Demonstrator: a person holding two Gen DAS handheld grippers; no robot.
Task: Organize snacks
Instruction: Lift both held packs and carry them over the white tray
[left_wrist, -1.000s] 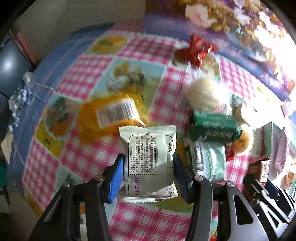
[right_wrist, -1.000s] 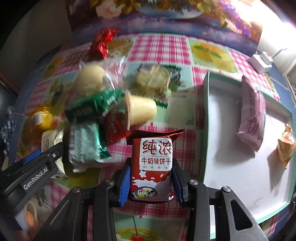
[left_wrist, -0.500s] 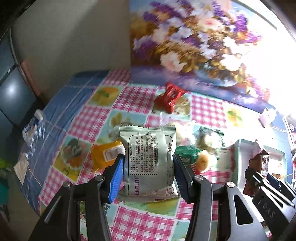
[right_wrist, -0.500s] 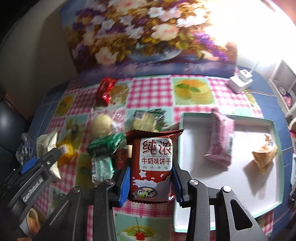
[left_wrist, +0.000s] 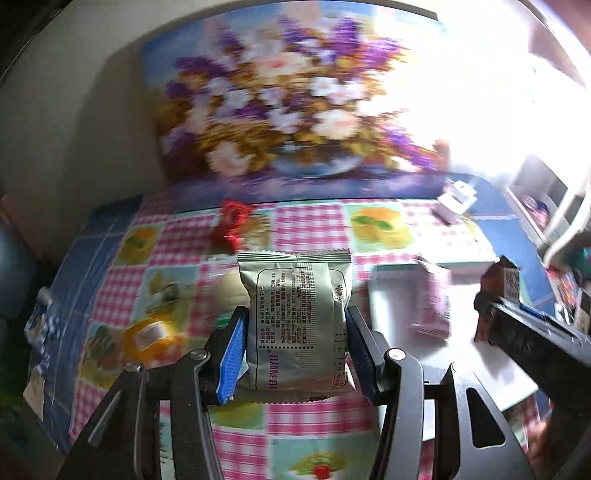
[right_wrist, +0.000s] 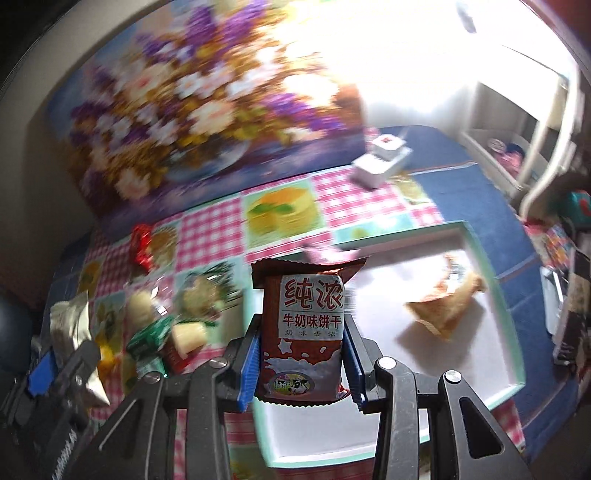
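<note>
Above the checked tablecloth (right_wrist: 207, 236), both grippers carry a snack toward the white tray (right_wrist: 491, 284). The left gripper (left_wrist: 293, 343) is clamped on a silver packet (left_wrist: 295, 325), jaws part closed against its sides; the right gripper (right_wrist: 301, 356) is closed the same way on a red milk-biscuit packet (right_wrist: 303, 332), held upright over the tray's near corner. Two items already lie in the tray — a pink packet (left_wrist: 434, 302) and a crumpled orange wrapper (right_wrist: 447, 306). Left on the cloth is a loose pile: a green packet (right_wrist: 149, 334), a yellow packet (left_wrist: 147, 336), a red sweet (right_wrist: 142, 245) and a few more, blurred. I judge the sorting well short of half done — both held packets must be set down first.
</note>
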